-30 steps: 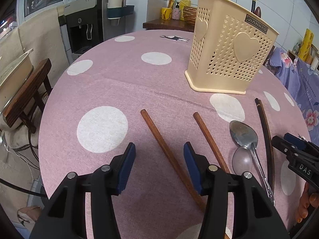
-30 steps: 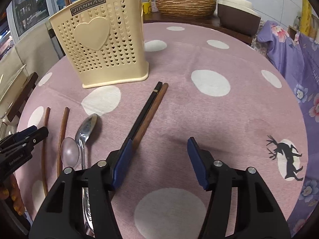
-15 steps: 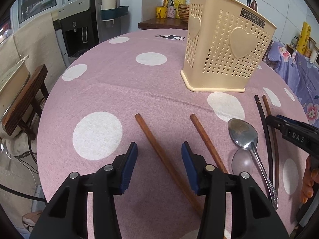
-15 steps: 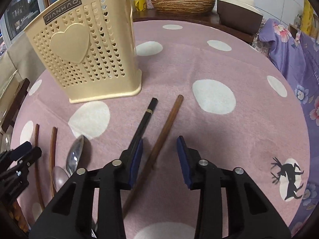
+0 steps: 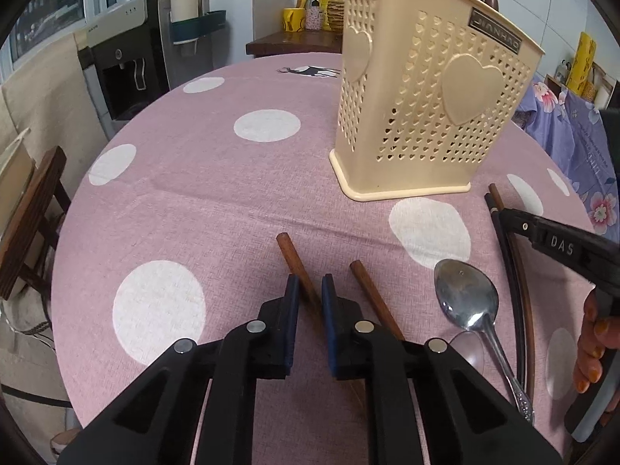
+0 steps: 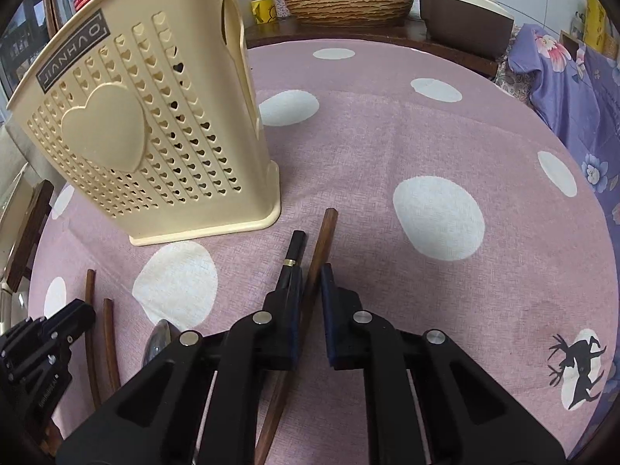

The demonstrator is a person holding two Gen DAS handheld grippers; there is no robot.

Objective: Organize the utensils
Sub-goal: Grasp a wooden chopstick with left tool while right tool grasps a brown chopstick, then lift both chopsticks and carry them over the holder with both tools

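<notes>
Where each shaft runs back under the black gripper bodies, its near end is hidden. Left gripper (image 5: 310, 296) pads pinch a brown wooden chopstick (image 5: 291, 255); a second brown chopstick (image 5: 366, 285) lies just at 3 o'clock, beside a steel spoon (image 5: 467, 298). Only the right view shows the right gripper (image 6: 310, 294) closed on another brown chopstick (image 6: 323, 236), a black chopstick (image 6: 294, 250) alongside. Cream perforated utensil holder (image 5: 422, 116) at 12 o'clock on the dotted pink tablecloth (image 5: 193, 193); contents unclear.

The desk (image 5: 201, 193), under a pink dotted cloth, carried a cream holder (image 5: 422, 116), four chopsticks (image 5: 290, 257) and spoons (image 5: 465, 298).
</notes>
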